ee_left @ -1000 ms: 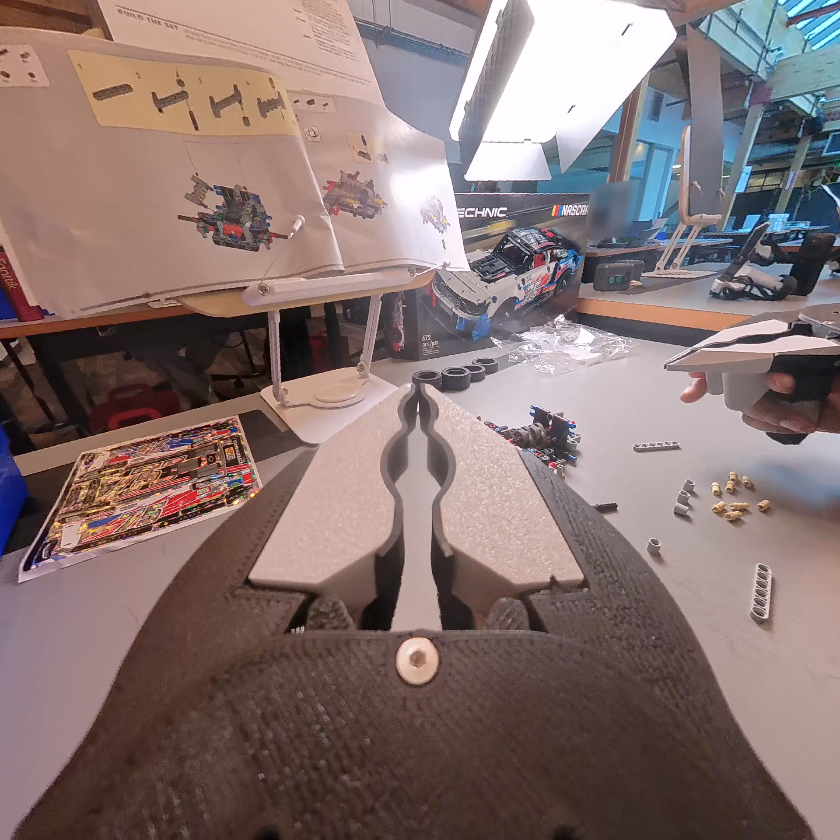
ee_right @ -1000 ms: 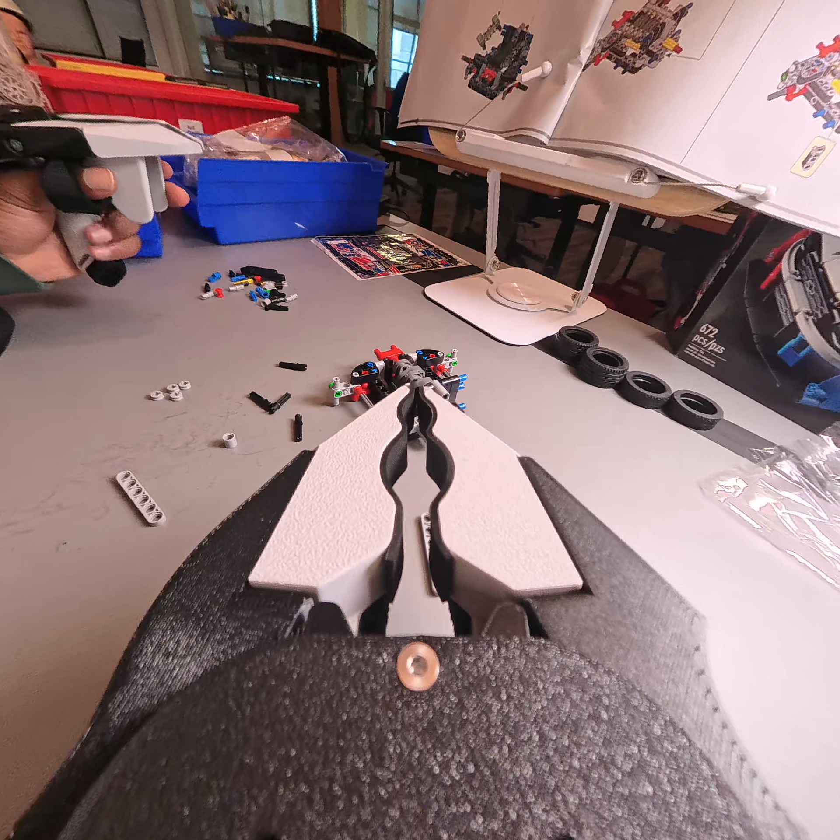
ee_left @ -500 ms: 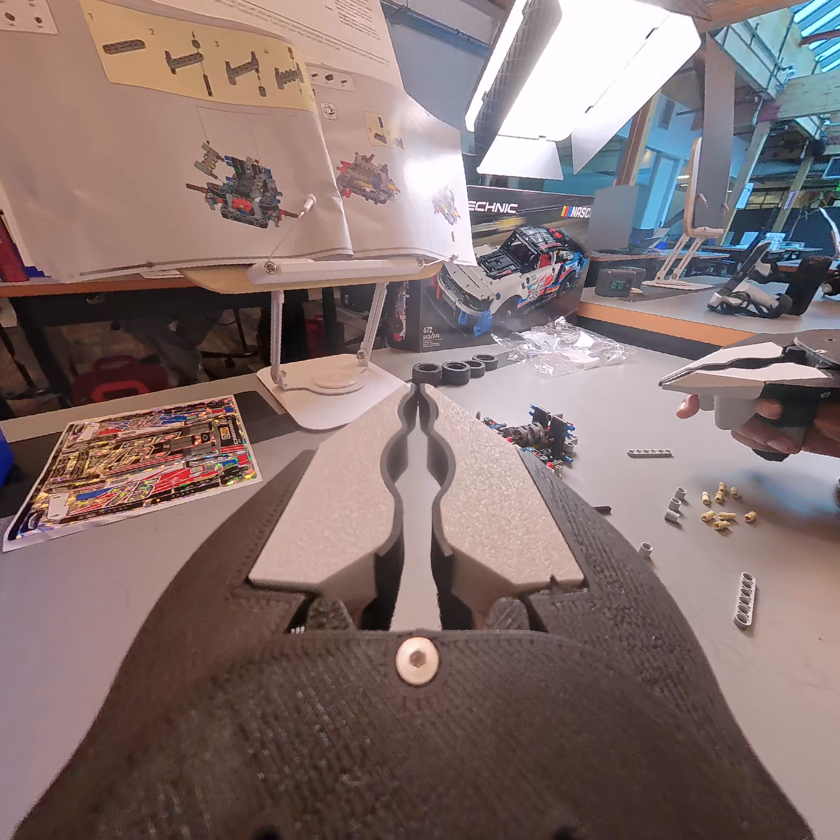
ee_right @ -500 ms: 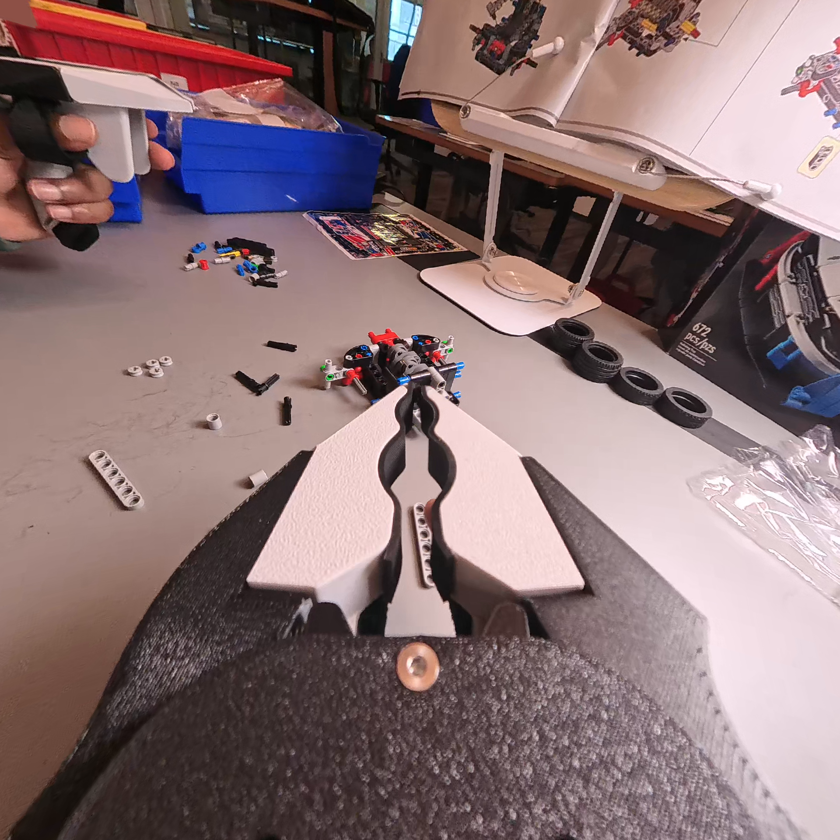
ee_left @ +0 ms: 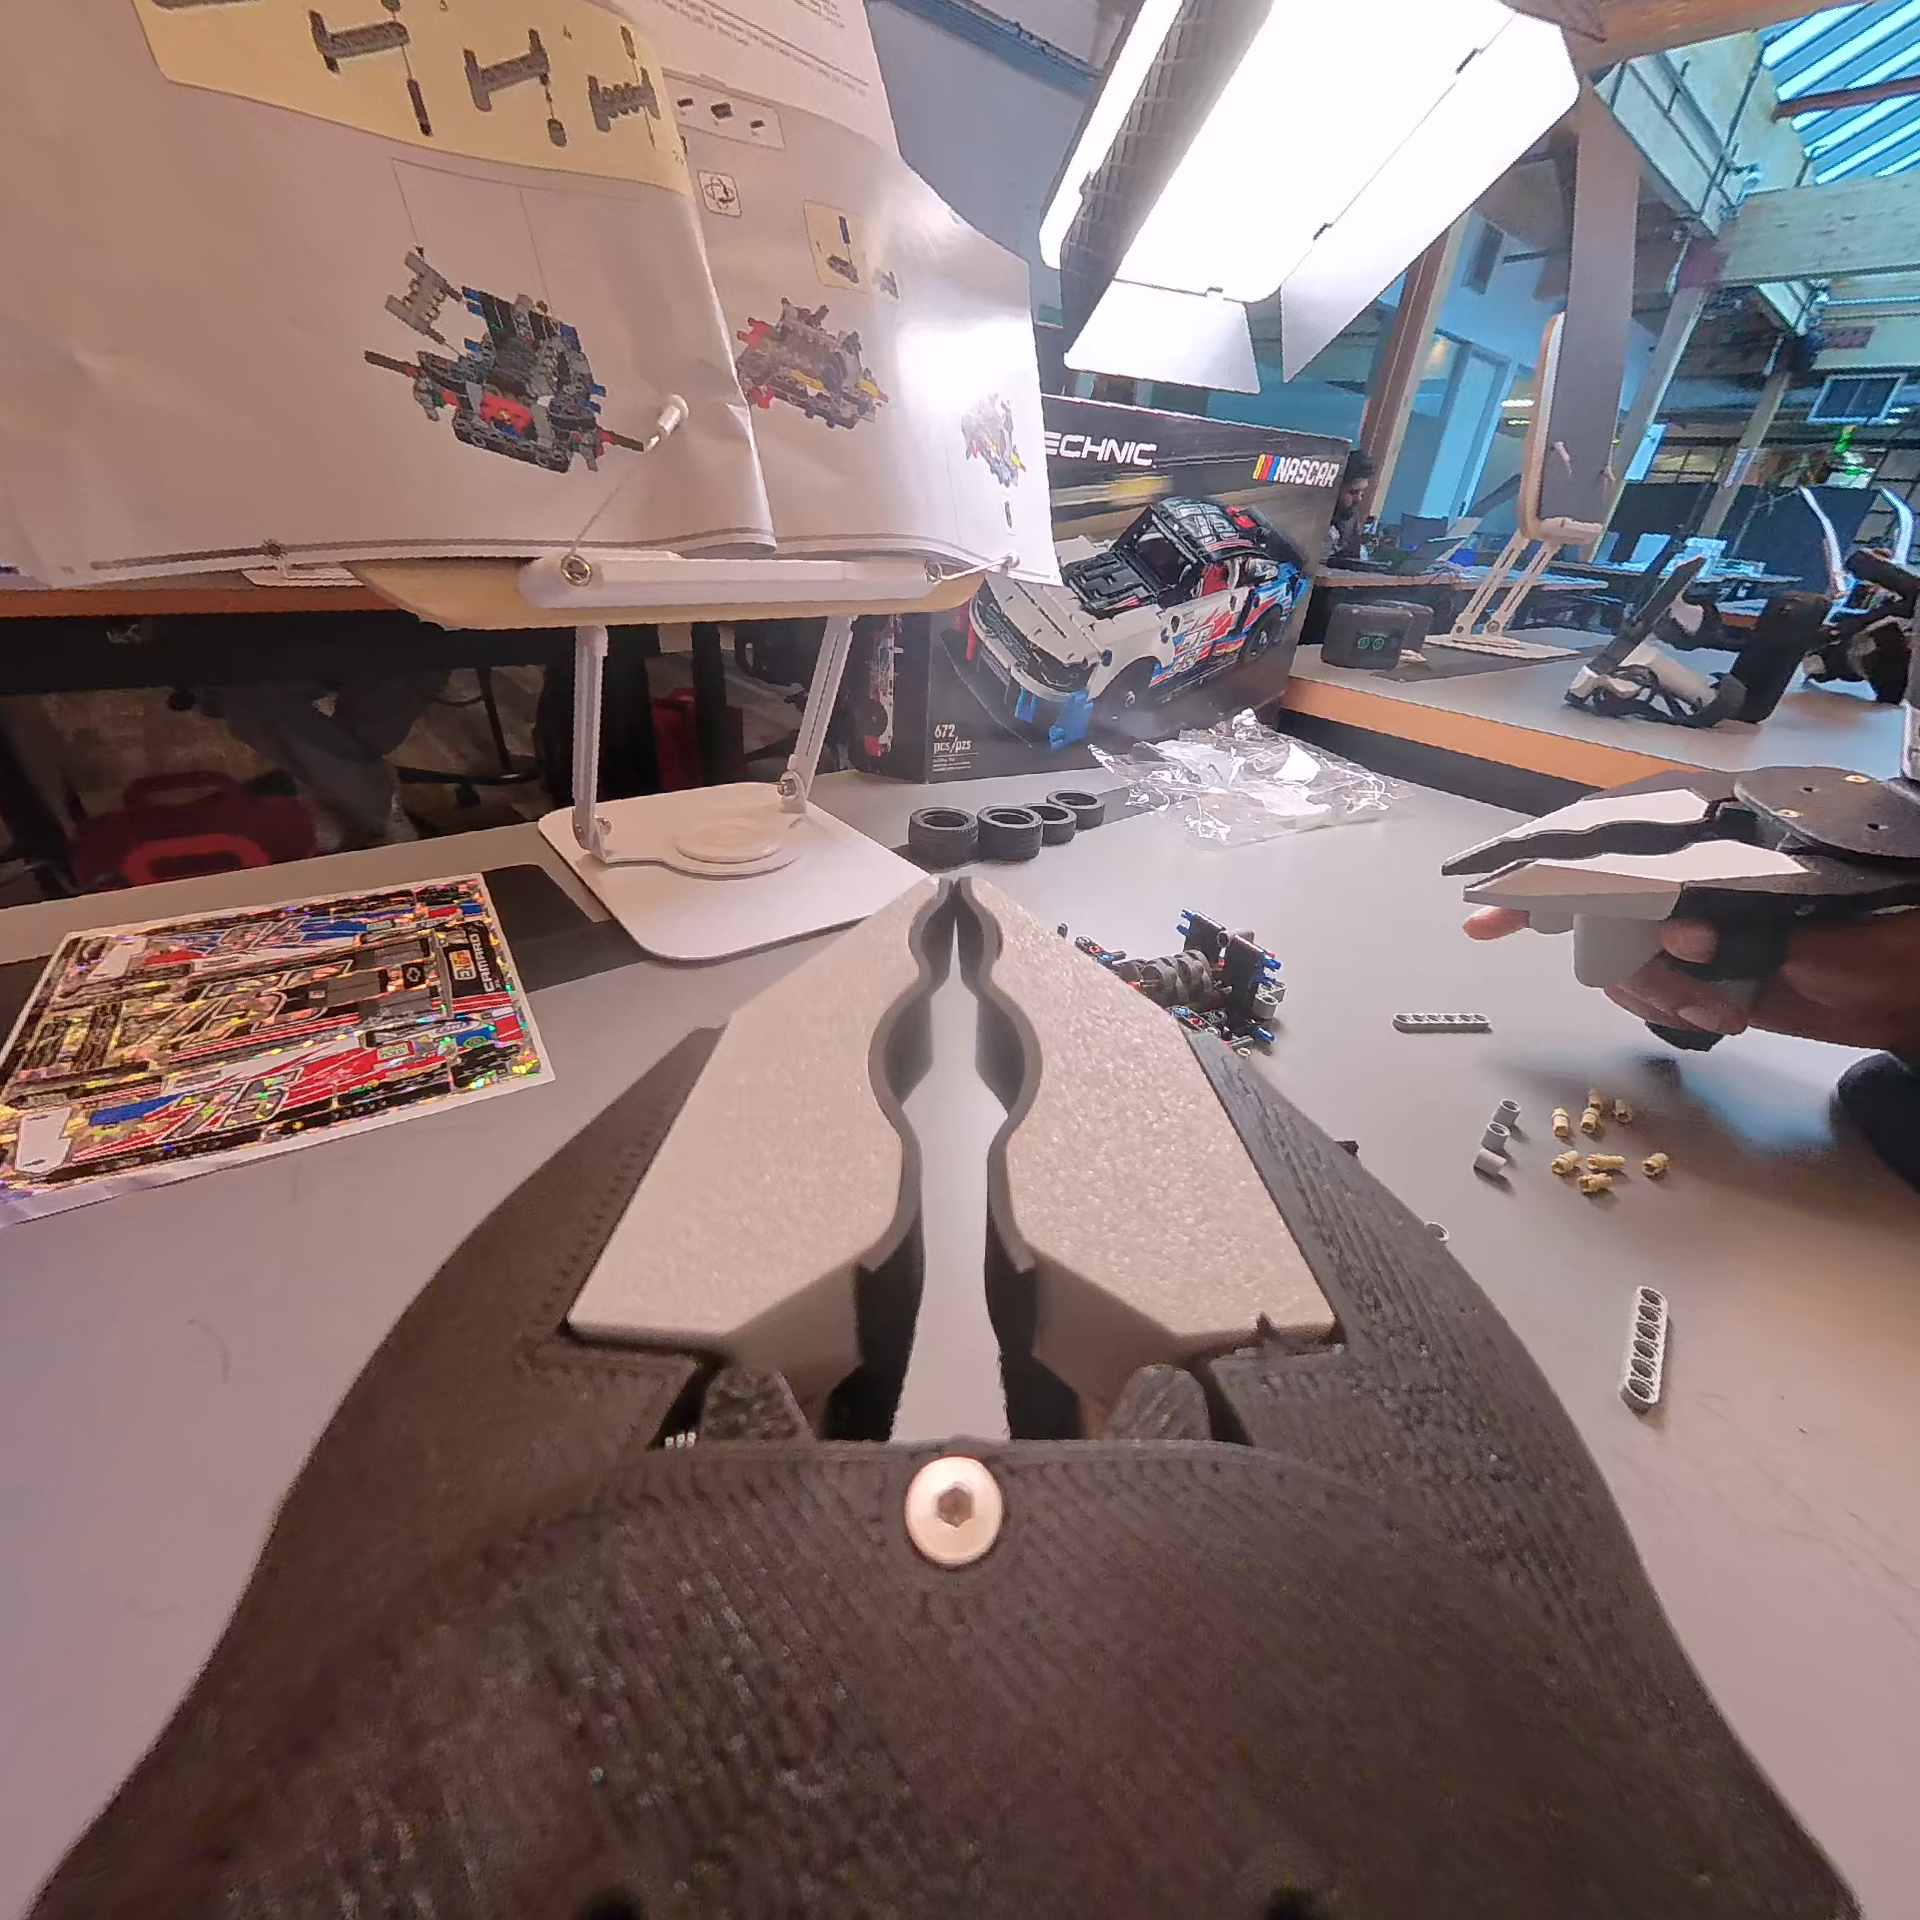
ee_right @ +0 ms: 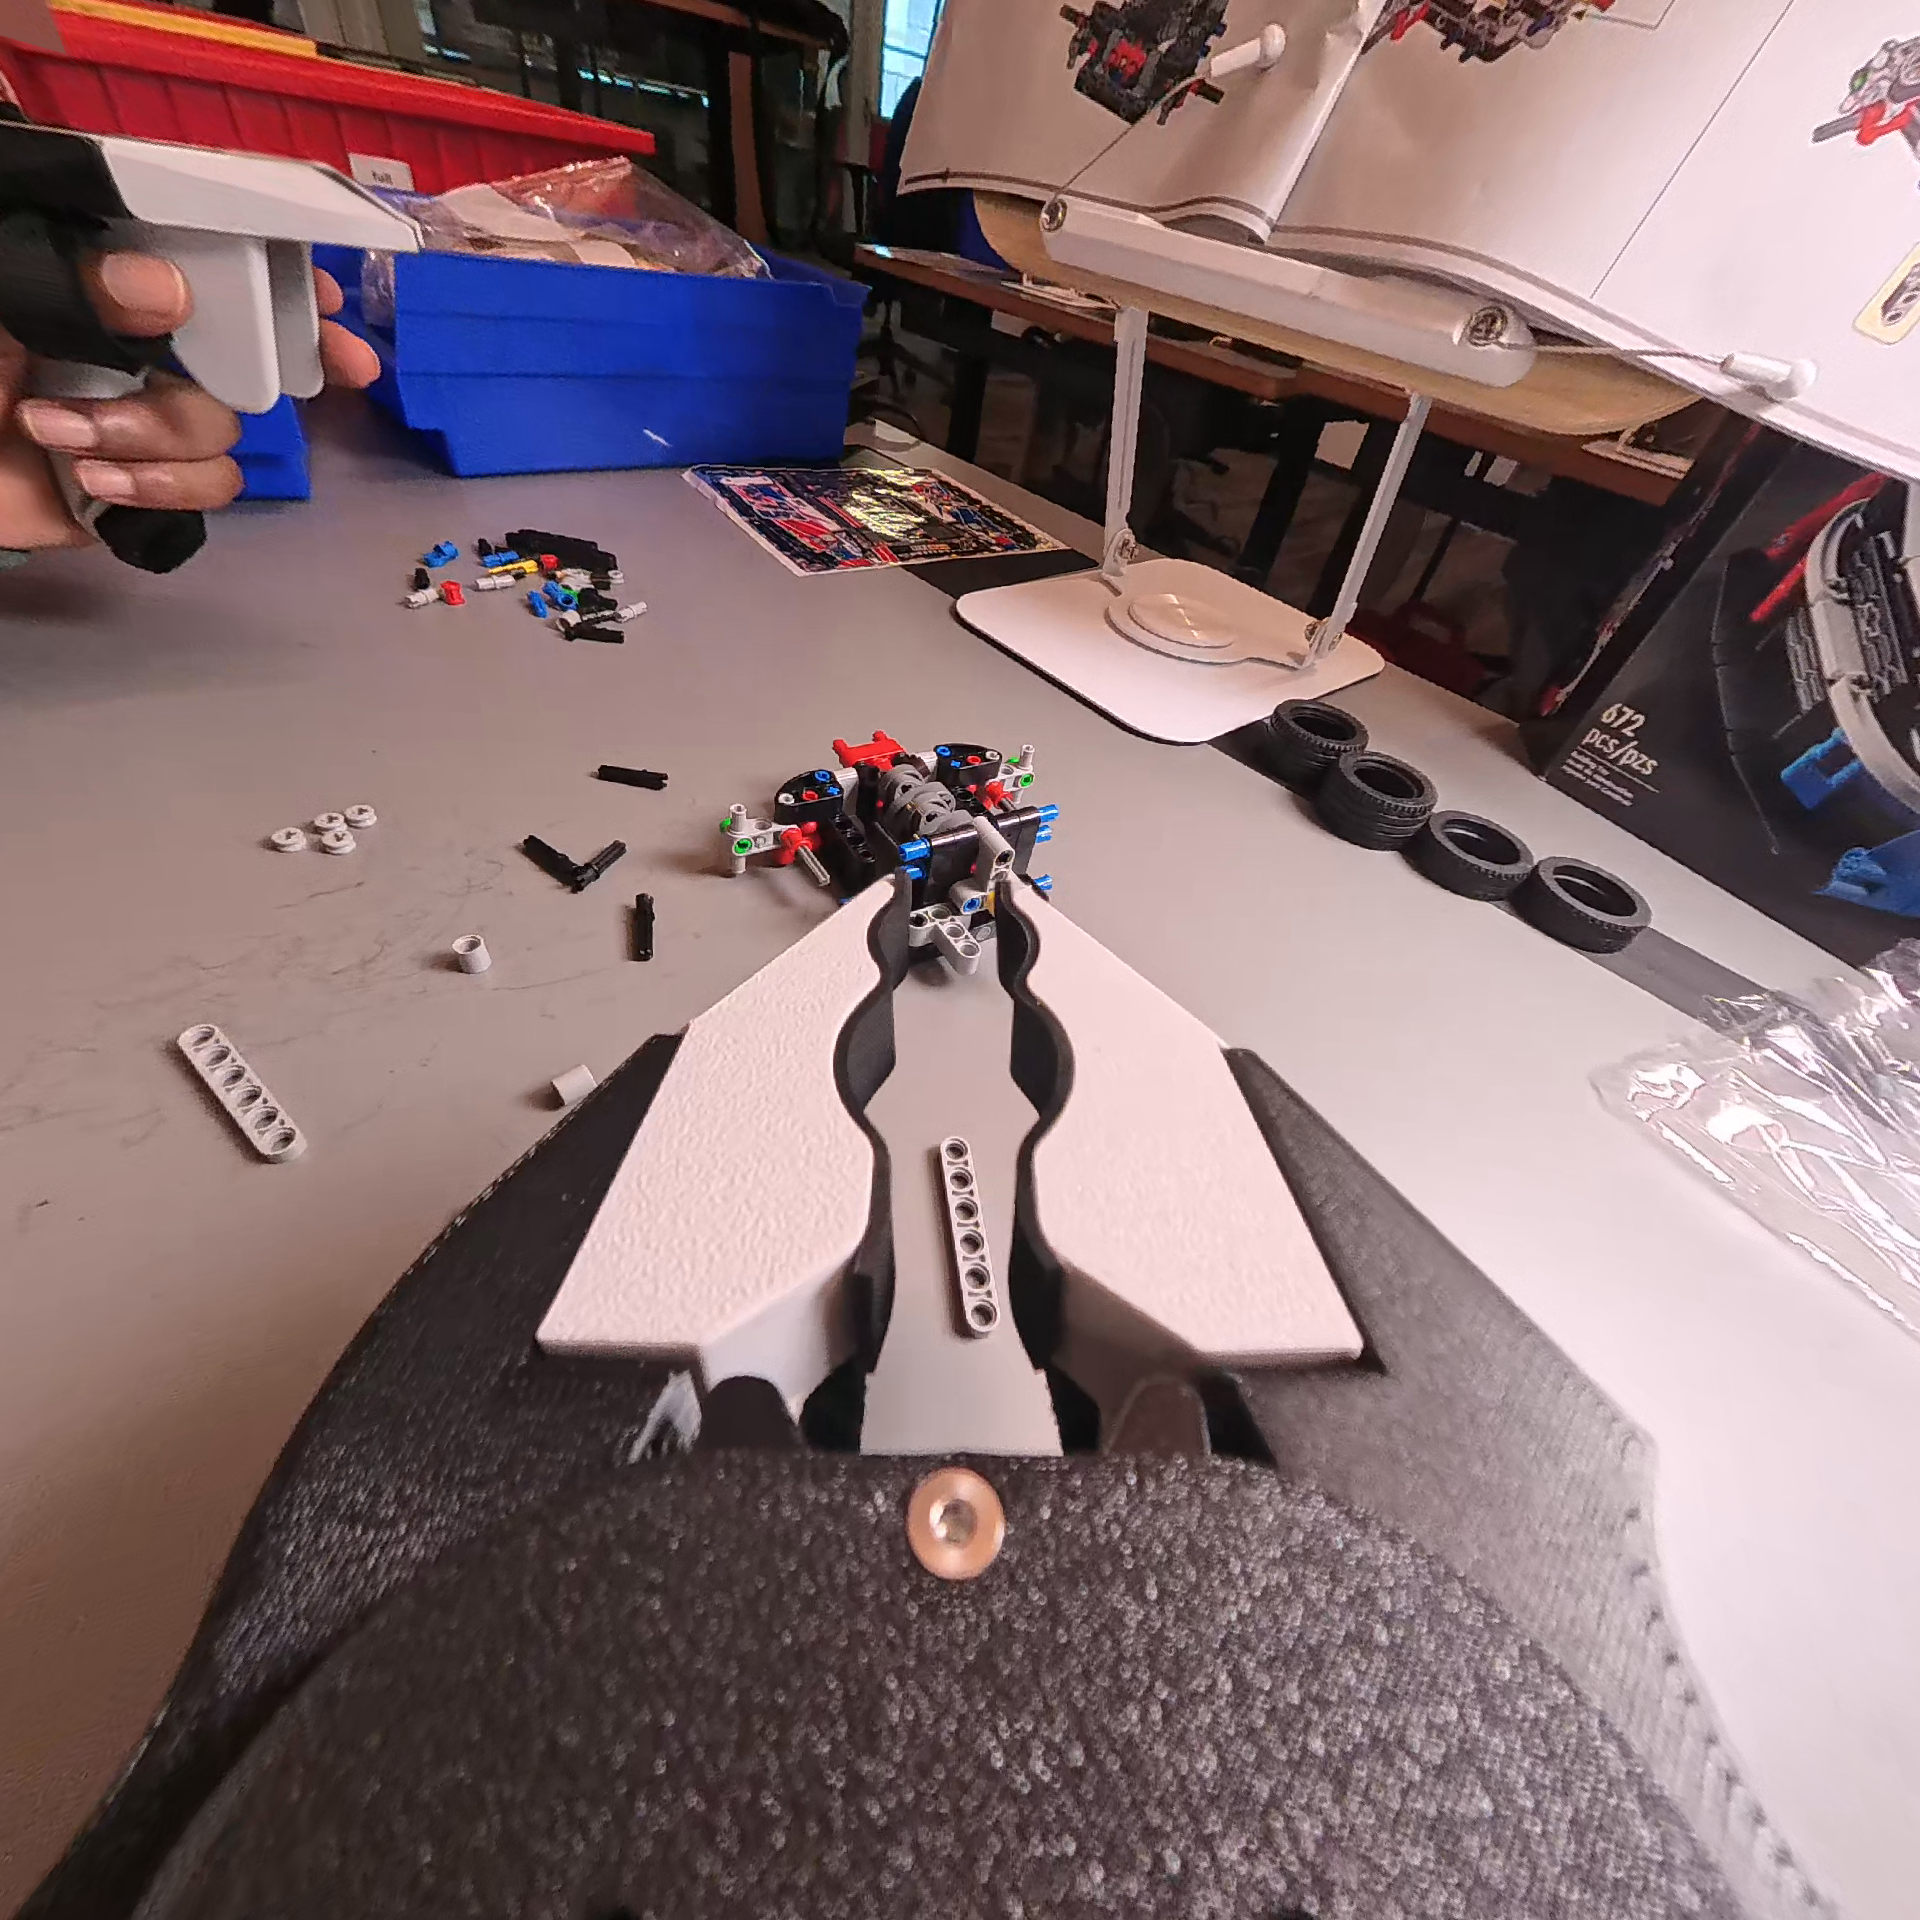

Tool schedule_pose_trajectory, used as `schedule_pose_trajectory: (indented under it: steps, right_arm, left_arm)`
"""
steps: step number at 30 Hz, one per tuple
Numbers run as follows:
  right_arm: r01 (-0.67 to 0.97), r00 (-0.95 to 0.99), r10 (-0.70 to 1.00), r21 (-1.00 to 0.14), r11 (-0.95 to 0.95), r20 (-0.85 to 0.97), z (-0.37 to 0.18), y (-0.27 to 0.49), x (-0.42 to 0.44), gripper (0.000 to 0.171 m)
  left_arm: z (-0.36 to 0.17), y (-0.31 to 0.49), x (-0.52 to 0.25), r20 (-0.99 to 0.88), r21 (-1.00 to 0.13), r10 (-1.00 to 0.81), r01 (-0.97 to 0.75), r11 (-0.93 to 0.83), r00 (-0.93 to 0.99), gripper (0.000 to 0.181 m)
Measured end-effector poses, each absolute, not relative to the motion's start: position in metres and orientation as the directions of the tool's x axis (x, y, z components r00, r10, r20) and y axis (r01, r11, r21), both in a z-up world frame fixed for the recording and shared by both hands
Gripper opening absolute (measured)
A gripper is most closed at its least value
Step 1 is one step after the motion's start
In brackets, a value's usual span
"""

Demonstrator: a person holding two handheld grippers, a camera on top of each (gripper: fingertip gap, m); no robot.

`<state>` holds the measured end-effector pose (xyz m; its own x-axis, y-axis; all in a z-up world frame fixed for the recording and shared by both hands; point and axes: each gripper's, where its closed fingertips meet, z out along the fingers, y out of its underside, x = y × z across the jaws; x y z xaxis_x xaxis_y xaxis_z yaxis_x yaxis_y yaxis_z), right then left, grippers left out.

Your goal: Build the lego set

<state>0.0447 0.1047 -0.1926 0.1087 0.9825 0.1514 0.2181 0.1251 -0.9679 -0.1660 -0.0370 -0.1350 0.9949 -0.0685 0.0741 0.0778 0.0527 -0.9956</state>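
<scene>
The right gripper (ee_right: 951, 914), spread and empty, faced the part-built multicoloured plastic lego chassis (ee_right: 904, 821) mid-table, evidently about to grip it; the left gripper (ee_left: 954, 894) hung pressed together, empty.

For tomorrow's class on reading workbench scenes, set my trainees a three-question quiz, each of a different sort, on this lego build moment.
1. True or false: the right gripper is shut.
2. How many black tyres stand in a row by the box?
3. What lies on the table under the right gripper's open jaws? A) grey beam B) sticker sheet C) black pin

Key: 1 false; 2 four; 3 A.
</scene>
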Motion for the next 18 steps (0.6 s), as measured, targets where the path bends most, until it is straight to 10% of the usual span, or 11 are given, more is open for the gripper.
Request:
schedule_pose_trajectory:
  steps: [18]
  right_arm:
    - [0.375, -0.009, 0.992, -0.919, 0.12, 0.126, -0.216, 0.083, 0.044, 0.009]
  left_arm:
    - [-0.187, -0.024, -0.109, -0.07, -0.973, -0.308, -0.133, -0.189, 0.949, 0.004]
